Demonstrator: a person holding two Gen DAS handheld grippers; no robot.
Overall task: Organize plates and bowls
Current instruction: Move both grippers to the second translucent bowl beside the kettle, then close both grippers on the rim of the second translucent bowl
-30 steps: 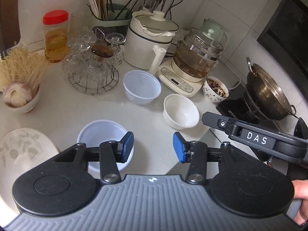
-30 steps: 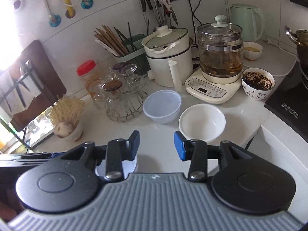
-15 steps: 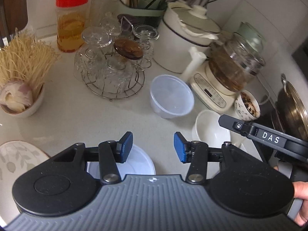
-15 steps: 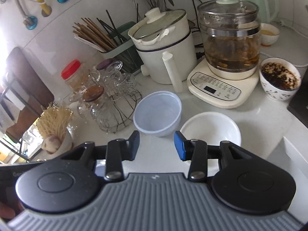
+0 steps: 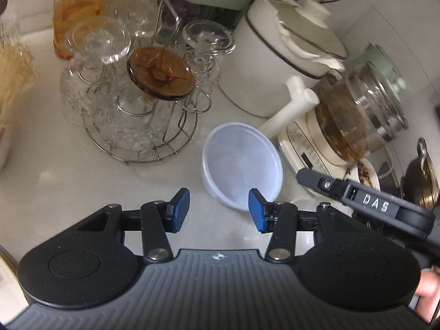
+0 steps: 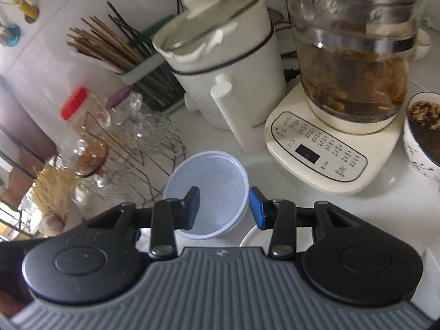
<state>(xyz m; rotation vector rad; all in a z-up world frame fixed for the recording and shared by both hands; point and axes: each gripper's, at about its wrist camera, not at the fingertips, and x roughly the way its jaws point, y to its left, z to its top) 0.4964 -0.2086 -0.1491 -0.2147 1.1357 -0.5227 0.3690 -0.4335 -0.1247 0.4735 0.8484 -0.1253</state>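
Note:
A translucent plastic bowl [image 5: 242, 165] stands upright on the white counter, just ahead of my left gripper [image 5: 219, 210], which is open and empty. In the right wrist view the same bowl [image 6: 211, 187] sits right at my right gripper [image 6: 224, 210]. That gripper's left finger hangs over the bowl's inside and its blue right pad [image 6: 255, 210] lies just outside the right rim, with no squeeze visible. A white ceramic bowl [image 6: 251, 238] peeks out under the right gripper's body. The right gripper's arm [image 5: 365, 205] crosses the left view's right side.
A wire rack of upturned glasses [image 5: 132, 101] stands left of the bowl. Behind it are a white pot with a long handle [image 6: 228, 82] and a glass kettle on its base [image 6: 349, 63]. A patterned bowl of dark contents [image 6: 423, 134] is at the right.
Both grippers have moved forward and down toward the translucent bowl. The nearer plastic bowl and the plate have left the left view. The white bowl has slid under the right gripper.

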